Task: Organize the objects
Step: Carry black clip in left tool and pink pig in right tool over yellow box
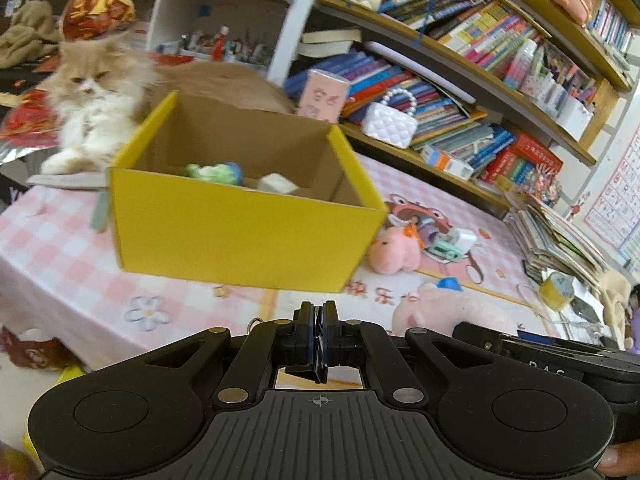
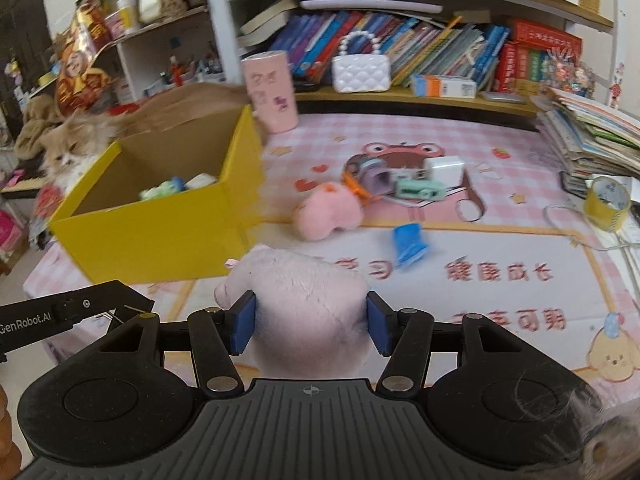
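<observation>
pink checked table (image 2: 500,152); right tongs (image 2: 311,322) gripping pale plush pig (image 2: 308,300) (snout leftward), left tongs (image 1: 319,320) closed

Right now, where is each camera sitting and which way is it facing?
Left wrist: on the left tongs, shut and empty, aimed down at the yellow box and the cat behind it; a fingertip shows at bottom right.
Right wrist: on the right tongs, shut on a pale plush, facing the mat and bookshelf; no hand is clear.
Shared: box, cat, pink plush, white purse, and each shows the other tongs at its edge.
</observation>
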`<act>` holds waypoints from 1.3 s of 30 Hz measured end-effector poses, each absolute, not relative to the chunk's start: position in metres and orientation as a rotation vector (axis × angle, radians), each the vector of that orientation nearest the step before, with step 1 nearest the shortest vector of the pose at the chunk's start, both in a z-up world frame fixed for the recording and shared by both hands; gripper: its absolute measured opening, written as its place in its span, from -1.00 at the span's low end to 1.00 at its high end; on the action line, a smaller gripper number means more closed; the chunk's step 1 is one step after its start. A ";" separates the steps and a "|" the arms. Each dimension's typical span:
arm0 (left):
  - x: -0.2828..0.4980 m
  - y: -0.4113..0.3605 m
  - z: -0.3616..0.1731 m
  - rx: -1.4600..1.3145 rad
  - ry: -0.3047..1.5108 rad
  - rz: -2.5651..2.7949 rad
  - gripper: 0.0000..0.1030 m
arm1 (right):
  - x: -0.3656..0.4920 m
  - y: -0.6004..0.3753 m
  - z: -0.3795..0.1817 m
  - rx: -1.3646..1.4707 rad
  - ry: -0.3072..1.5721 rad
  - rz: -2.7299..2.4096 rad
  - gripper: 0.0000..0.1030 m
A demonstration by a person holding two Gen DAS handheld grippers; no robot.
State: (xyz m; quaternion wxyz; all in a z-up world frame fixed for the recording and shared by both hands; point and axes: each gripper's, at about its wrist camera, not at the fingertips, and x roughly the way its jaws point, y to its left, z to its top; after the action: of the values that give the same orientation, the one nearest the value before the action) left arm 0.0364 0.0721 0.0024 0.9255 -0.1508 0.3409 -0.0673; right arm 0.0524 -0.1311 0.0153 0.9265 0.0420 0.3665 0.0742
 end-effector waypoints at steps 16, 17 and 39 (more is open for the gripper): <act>-0.004 0.139 0.009 -0.298 0.672 -0.050 -0.96 | 0.030 -0.058 0.009 0.082 0.765 0.258 0.04; -0.005 0.143 0.009 -0.297 0.669 -0.047 -0.96 | 0.029 -0.054 0.009 0.082 0.763 0.264 0.04; 0.009 0.171 0.049 -0.291 0.509 -0.084 -0.96 | 0.052 -0.029 0.046 0.100 0.633 0.238 0.04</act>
State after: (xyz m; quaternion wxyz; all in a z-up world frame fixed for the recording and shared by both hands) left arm 0.0094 0.1715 0.0489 0.9564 -0.1435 0.2510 -0.0416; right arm 0.0523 -0.0285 0.0461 0.9422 0.0492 0.3102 0.1169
